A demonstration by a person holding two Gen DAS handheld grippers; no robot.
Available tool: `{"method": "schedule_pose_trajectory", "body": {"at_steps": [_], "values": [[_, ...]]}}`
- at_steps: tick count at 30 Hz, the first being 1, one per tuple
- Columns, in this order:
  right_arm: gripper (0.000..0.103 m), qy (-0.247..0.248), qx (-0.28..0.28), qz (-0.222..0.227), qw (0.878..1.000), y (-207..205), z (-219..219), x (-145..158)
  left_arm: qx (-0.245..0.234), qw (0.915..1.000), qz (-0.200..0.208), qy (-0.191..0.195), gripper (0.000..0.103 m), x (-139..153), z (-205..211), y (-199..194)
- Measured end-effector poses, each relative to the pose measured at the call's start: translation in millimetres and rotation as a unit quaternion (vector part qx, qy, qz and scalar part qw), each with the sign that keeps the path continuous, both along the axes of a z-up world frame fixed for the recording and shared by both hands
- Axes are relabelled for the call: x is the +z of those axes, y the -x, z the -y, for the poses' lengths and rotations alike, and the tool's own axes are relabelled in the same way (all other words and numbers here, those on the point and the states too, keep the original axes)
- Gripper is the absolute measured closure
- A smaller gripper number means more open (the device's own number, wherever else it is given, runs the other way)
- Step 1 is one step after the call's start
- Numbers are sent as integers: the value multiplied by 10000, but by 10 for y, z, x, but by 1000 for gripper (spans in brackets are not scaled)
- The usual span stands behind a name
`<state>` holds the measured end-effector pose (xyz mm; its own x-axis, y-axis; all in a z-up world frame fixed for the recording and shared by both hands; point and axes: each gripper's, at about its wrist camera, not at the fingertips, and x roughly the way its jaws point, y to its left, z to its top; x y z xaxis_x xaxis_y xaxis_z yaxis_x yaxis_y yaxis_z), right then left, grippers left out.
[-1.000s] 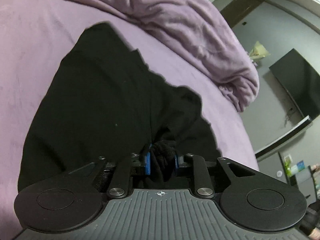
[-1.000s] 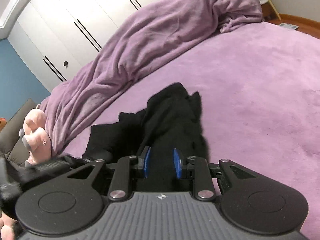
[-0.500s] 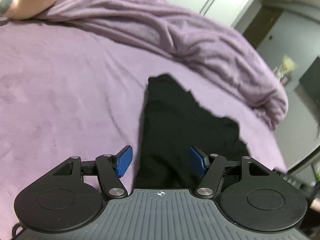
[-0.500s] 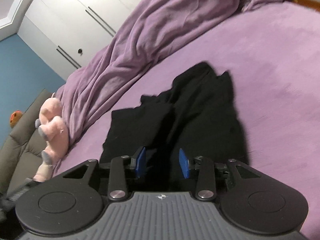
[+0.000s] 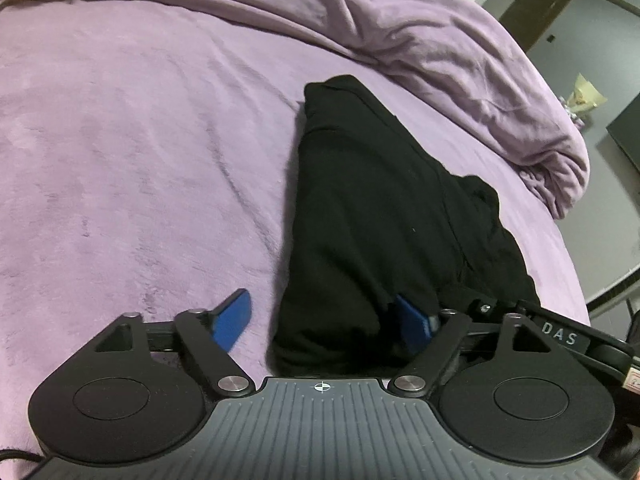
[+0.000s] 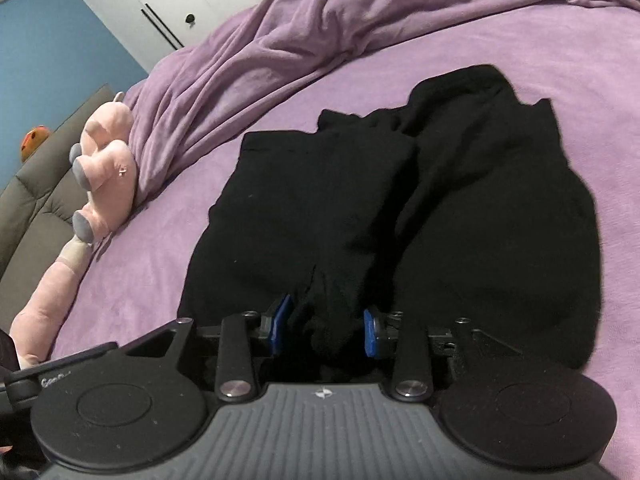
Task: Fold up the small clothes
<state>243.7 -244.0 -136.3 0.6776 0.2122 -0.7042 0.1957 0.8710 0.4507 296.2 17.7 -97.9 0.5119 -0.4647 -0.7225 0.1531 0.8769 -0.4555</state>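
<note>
So the black garment (image 5: 384, 216) is lying on the purple bed (image 5: 120, 160), roughly mid-bed, with the bunched blanket (image 5: 400, 28) running along the far side. It looks already doubled over lengthwise: in the right wrist view you can see two layers or lobes side by side with a dark crease between them, and the far end is still lumpy. My guess is it was laid flat there because the bed gives a big soft surface to fold on, and the near edge is kept close to both tools so the next fold can be pulled away from the person.

Left gripper (image 5: 322, 322): its jaws have just been opening and now stand wide apart. The left blue pad (image 5: 234, 318) is over bare bedding, clear of the cloth, and the right pad sits at the near edge of the garment, maybe brushing it, but nothing is pinched. So that one has let go.

Right gripper (image 6: 326, 330): much narrower, with a wad of the garment's near edge bunched between the two blue pads. Both pads look pressed against the fabric, so I'd call it a grip on the cloth, though black on black makes it hard to be totally sure how firm.

A pink plush toy (image 6: 104, 168) sits off to the far left by the blanket, well apart from the garment.
</note>
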Motion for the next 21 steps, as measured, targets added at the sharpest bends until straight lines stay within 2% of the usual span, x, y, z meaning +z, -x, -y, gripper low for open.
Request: {"method": "schedule_pose_trajectory", "body": {"at_steps": [3, 5, 11, 15, 21], "values": [[67, 354, -48, 30, 9994, 69, 7, 82, -118, 9999, 10, -76, 10, 13, 36, 21], [64, 376, -200, 52, 9991, 128, 98, 132, -158, 9998, 7, -110, 7, 8, 51, 30], [63, -431, -613, -87, 9972, 168, 412, 68, -223, 9994, -29, -261, 5, 8, 101, 35], [63, -496, -908, -8, 9946, 189, 510, 91, -253, 9994, -61, -221, 5, 13, 59, 49], [58, -1801, -869, -177, 9796, 58, 641, -159, 220, 9994, -99, 262, 5, 116, -225, 150]]}}
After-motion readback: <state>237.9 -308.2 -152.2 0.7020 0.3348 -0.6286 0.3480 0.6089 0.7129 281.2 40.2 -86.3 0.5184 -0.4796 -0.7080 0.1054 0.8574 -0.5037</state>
